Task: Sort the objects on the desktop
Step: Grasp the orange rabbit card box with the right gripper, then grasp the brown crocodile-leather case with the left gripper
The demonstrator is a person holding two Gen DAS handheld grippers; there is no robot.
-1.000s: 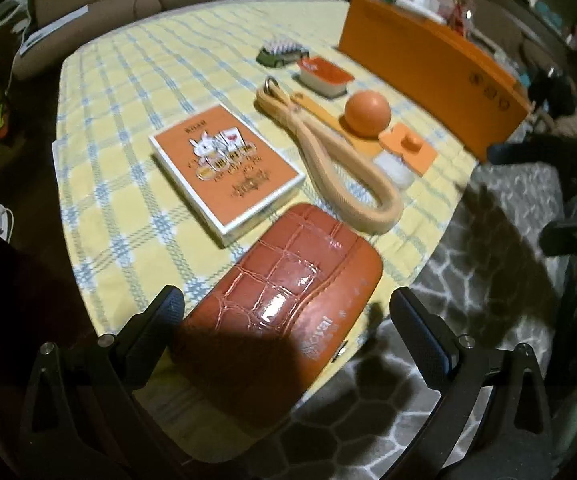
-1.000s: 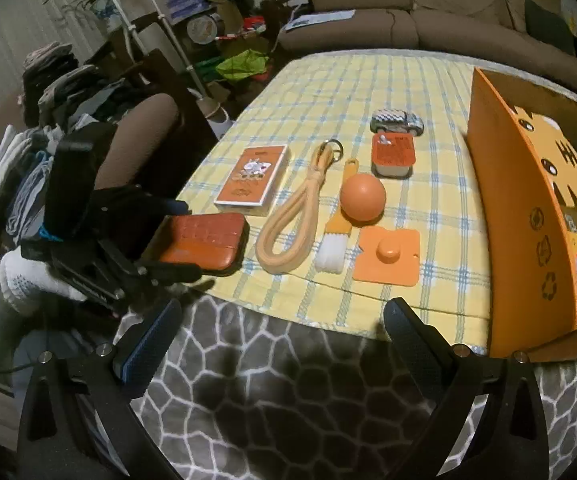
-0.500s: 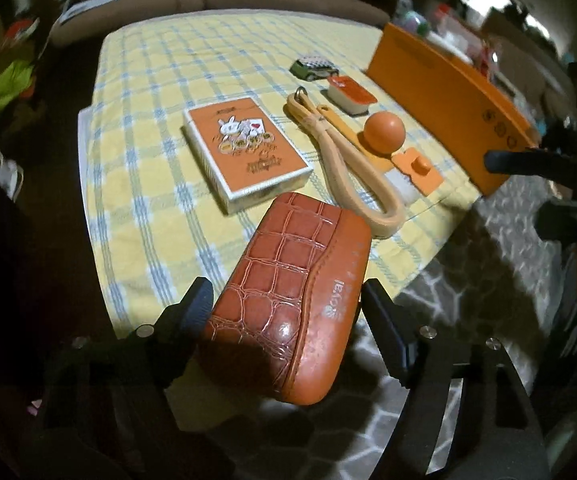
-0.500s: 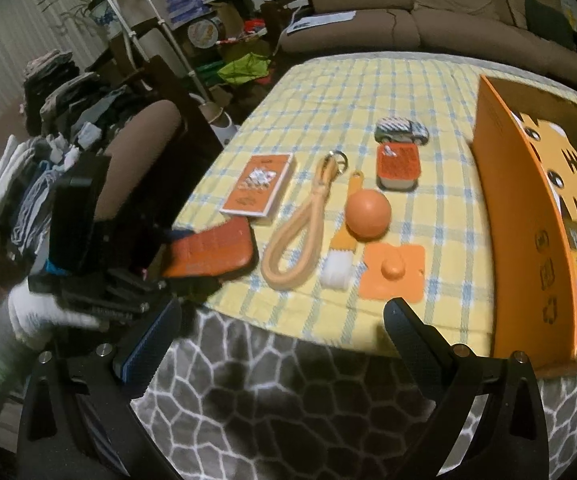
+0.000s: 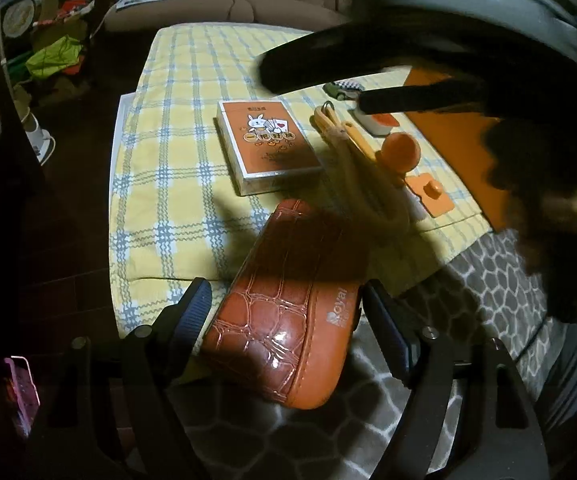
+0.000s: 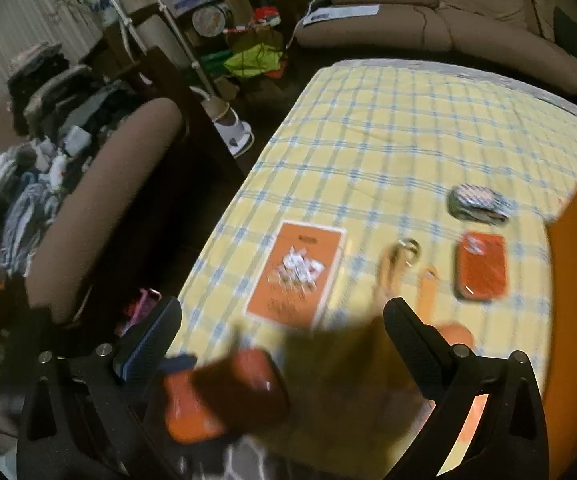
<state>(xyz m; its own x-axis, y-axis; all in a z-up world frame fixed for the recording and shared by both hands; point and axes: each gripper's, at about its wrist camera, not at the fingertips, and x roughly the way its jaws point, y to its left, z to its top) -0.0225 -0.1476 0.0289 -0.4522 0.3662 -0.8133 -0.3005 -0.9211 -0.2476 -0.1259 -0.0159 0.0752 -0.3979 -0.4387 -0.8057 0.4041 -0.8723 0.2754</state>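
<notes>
My left gripper [image 5: 286, 310] is shut on a glossy orange-brown crocodile-pattern case [image 5: 288, 312], held at the near edge of the yellow checked table [image 5: 168, 184]. My right gripper [image 6: 280, 338] is open and empty, above the same case [image 6: 224, 392], which shows blurred below its jaws. On the table lie an orange card box [image 5: 268, 144], a tan looped strap [image 5: 364, 176], an orange ball [image 5: 400, 150], a flat orange lid with a knob [image 5: 430, 194], a small orange-topped box [image 6: 480, 266] and a toy car [image 6: 476, 202].
A tall orange cardboard box [image 6: 576, 320] stands at the table's right side. The right arm [image 5: 468, 40] crosses high over the table in the left wrist view. A brown chair [image 6: 104, 200] and clutter stand left of the table; a sofa [image 6: 428, 20] lies behind.
My left gripper has closed on the case and lifted its near end. My right gripper has swung left and forward over the table, above the case.
</notes>
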